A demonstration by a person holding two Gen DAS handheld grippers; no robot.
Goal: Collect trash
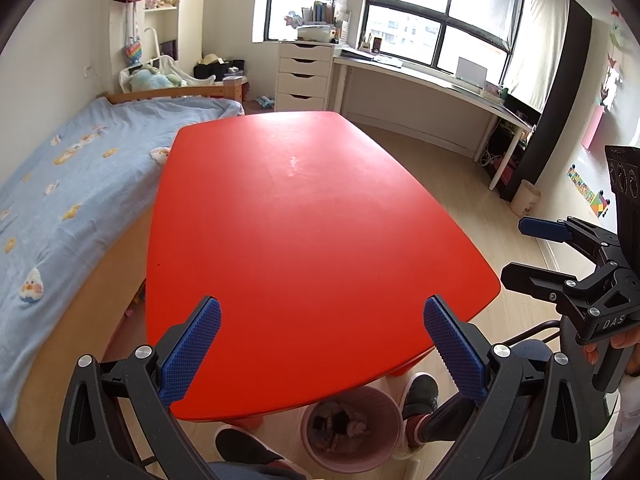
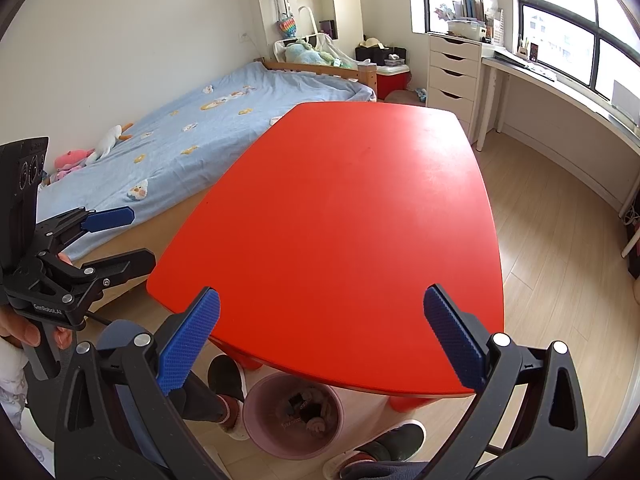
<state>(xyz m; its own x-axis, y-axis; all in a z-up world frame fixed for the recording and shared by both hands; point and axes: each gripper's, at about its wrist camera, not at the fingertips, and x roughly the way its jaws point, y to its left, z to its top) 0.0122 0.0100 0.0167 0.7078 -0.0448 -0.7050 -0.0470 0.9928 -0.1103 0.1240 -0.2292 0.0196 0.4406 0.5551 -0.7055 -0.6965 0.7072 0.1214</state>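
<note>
A pink trash bin (image 1: 352, 430) with crumpled trash inside stands on the floor under the near edge of the red table (image 1: 304, 220); it also shows in the right wrist view (image 2: 294, 416). My left gripper (image 1: 322, 354) is open and empty above the table's near edge. My right gripper (image 2: 320, 344) is open and empty above the table's near edge (image 2: 340, 208). Each gripper shows in the other's view, the right one (image 1: 516, 250) at the right and the left one (image 2: 138, 236) at the left, both open. I see no trash on the tabletop.
A bed with a blue cover (image 1: 60, 184) runs along the table's left side. A white drawer unit (image 1: 306, 74) and a long white desk (image 1: 424, 80) stand under the windows. The person's shoes (image 1: 420, 398) are beside the bin. Wood floor (image 2: 560, 280) lies right of the table.
</note>
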